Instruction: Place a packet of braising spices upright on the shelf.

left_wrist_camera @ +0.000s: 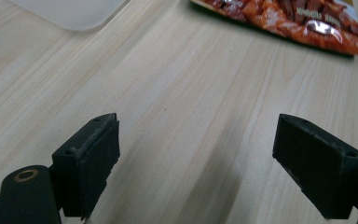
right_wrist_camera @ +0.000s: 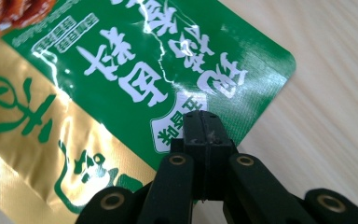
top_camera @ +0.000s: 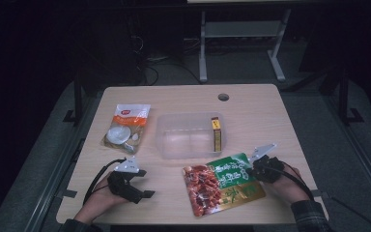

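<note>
Dark room, pale wooden bench (top_camera: 251, 104). Right claw (right_wrist_camera: 200, 122) is pinched closed on the green snack pouch's (right_wrist_camera: 135, 70) edge; clear bin (top_camera: 192, 134) lies beyond it. Left claw (left_wrist_camera: 196, 158) gapes, holding nothing. Lift gently to avoid slipping.

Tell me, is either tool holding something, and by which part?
The right tool pinches the green snack bag at its edge near a corner. The left tool holds nothing.
</note>
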Action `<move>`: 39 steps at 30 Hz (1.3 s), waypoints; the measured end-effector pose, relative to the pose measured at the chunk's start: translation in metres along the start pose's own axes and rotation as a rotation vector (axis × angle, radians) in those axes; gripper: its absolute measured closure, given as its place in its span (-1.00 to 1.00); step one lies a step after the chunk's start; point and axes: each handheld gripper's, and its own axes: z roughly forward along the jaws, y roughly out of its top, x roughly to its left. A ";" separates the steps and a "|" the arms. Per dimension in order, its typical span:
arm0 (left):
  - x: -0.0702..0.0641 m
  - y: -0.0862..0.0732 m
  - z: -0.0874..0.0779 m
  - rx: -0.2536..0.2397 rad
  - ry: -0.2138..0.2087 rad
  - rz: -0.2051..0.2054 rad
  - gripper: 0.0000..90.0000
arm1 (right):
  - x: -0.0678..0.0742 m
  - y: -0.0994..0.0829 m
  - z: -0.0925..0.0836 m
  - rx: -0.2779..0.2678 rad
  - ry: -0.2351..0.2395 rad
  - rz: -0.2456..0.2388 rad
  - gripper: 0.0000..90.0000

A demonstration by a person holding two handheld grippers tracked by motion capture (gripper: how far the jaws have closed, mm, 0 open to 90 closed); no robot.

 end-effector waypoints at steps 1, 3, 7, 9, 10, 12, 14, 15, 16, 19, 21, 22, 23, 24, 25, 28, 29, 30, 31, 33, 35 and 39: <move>0.000 0.000 0.000 0.000 0.001 0.001 -0.69 | 0.004 0.001 0.001 0.000 0.010 -0.004 1.00; 0.000 0.000 -0.001 0.001 0.002 0.002 -0.69 | 0.010 0.004 0.002 -0.007 0.027 -0.022 1.00; 0.001 0.000 -0.002 -0.010 0.004 -0.002 -0.69 | 0.024 0.011 0.005 -0.004 0.033 -0.071 1.00; 0.002 0.000 -0.002 -0.007 0.004 0.003 -0.69 | 0.029 0.014 0.007 -0.006 0.039 -0.097 1.00; 0.001 0.000 -0.002 -0.009 0.003 0.003 -0.69 | 0.034 0.015 0.008 -0.011 0.045 -0.097 1.00; 0.000 0.000 -0.003 -0.010 0.003 0.008 -0.69 | 0.040 0.019 0.009 -0.009 0.049 -0.122 1.00; 0.000 0.000 -0.003 -0.011 0.000 0.013 -0.69 | 0.046 0.022 0.011 -0.012 0.056 -0.140 1.00; 0.000 0.000 -0.003 -0.013 -0.003 0.012 -0.69 | 0.050 0.024 0.012 -0.011 0.062 -0.146 1.00; 0.000 0.001 -0.003 -0.014 -0.005 0.017 -0.69 | 0.053 0.025 0.013 -0.014 0.065 -0.159 1.00; -0.001 0.002 -0.003 -0.017 -0.007 0.026 -0.69 | 0.062 0.031 0.016 -0.020 0.070 -0.190 1.00; -0.002 0.002 -0.003 -0.018 -0.009 0.031 -0.69 | 0.066 0.034 0.018 -0.027 0.082 -0.195 1.00; -0.002 0.002 -0.003 -0.017 -0.006 0.032 -0.69 | 0.067 0.035 0.018 -0.028 0.078 -0.210 1.00; -0.003 0.002 -0.003 -0.018 -0.007 0.032 -0.69 | 0.067 0.035 0.019 -0.027 0.081 -0.211 1.00; -0.003 0.003 -0.003 -0.016 -0.009 0.037 -0.69 | 0.067 0.035 0.019 -0.032 0.080 -0.206 1.00; -0.003 0.003 -0.003 -0.019 -0.010 0.037 -0.69 | 0.066 0.034 0.017 -0.040 0.079 -0.196 1.00; -0.005 0.004 -0.002 -0.018 -0.016 0.043 -0.69 | 0.060 0.030 0.011 -0.079 0.085 -0.156 0.99; -0.005 0.004 -0.001 -0.020 -0.018 0.046 -0.69 | 0.058 0.029 0.008 -0.089 0.078 -0.135 0.99; -0.006 0.005 -0.001 -0.020 -0.021 0.050 -0.69 | 0.056 0.027 0.005 -0.109 0.066 -0.123 0.95; -0.006 0.006 0.000 -0.018 -0.021 0.056 -0.69 | 0.053 0.025 0.001 -0.131 0.068 -0.082 0.86; -0.007 0.007 0.000 -0.026 -0.024 0.057 -0.69 | 0.051 0.020 -0.003 -0.156 0.064 -0.050 0.71; -0.007 0.010 0.001 -0.030 -0.030 0.062 -0.69 | 0.048 0.015 -0.006 -0.167 0.057 -0.020 0.56; -0.006 0.018 0.002 -0.034 -0.043 0.087 -0.69 | 0.044 0.006 -0.011 -0.199 0.026 0.030 0.17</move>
